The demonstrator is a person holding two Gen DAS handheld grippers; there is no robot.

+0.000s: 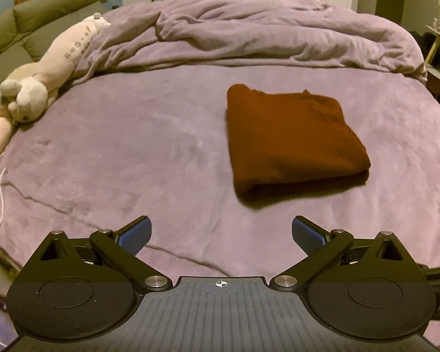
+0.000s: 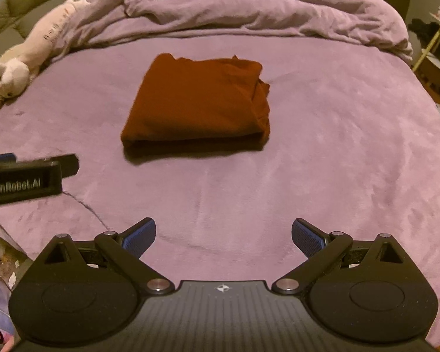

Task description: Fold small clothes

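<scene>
We see our left tongs (image 1: 221,236) spread wide above the bed (image 1: 132,152), short of the folded shirt (image 1: 290,140).

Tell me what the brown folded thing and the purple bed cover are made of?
The brown folded garment looks like soft knit cotton, matte, with limp rounded folds; the exact fabric is unclear. The purple bed cover looks like plush fleece or velvet: brushing marks show lighter and darker streaks. The plush toy beside it looks like fuzzy stuffed fabric.
</scene>
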